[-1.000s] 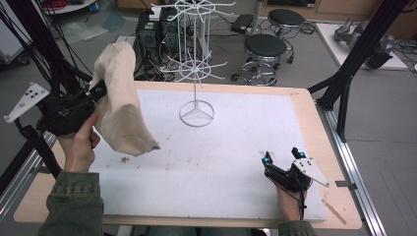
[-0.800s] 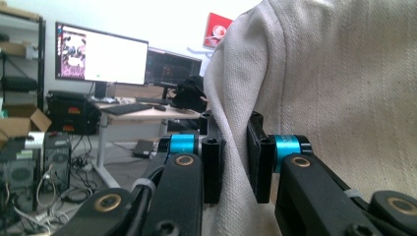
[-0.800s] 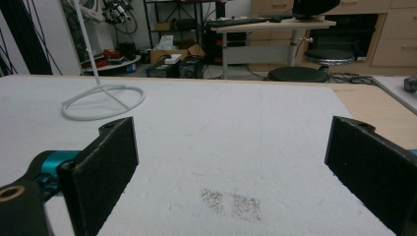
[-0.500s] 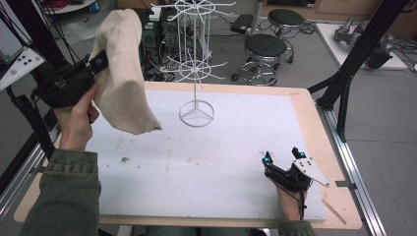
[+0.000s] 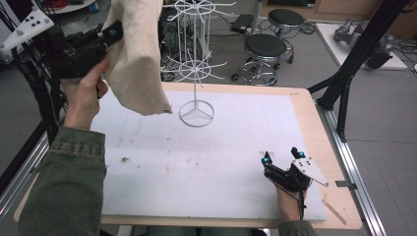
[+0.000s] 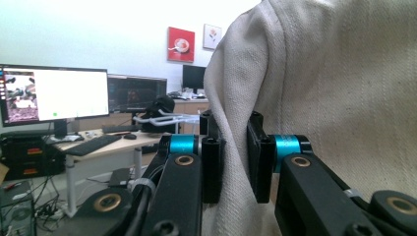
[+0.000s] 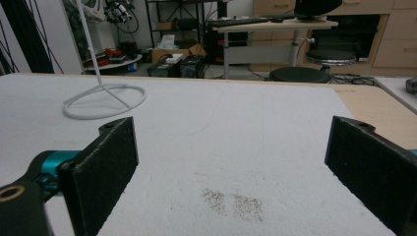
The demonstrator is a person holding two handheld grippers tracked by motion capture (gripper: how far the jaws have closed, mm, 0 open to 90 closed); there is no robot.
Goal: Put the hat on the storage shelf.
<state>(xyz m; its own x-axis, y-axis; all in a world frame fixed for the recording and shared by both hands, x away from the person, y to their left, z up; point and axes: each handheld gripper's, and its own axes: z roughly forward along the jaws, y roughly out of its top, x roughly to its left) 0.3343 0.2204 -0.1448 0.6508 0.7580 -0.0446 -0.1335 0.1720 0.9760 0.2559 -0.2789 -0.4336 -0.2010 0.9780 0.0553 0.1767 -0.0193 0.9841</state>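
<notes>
A beige cloth (image 5: 137, 59) is held up in the air to the left of the white wire rack (image 5: 195, 64), which is taken here as the landmark. The cloth is clamped by the left gripper (image 5: 101, 42), whose jaws are pressed together on a fold of the fabric; in the left gripper view the cloth (image 6: 319, 98) is seen pinched between the two black pads, with the rest of it draped to the right of the left gripper (image 6: 231, 157). The lower corner of the cloth is seen hanging just left of the rack's ring base, above the desk (image 5: 314, 113) and not touching it. The upper part of the cloth is level with the rack's upper arms and just beside them; whether it touches them cannot be told.

The right gripper (image 5: 281, 157) is rested on the white mat (image 5: 196, 167) well to the right of the rack and nearer the person. Its jaws are spread wide apart and nothing is held between them. In the right gripper view the right gripper (image 7: 231, 157) is pointed across the mat, with the rack's ring base (image 7: 105, 101) seen to the far left and a small patch of dark specks (image 7: 233, 201) lying on the mat between the jaws.
</notes>
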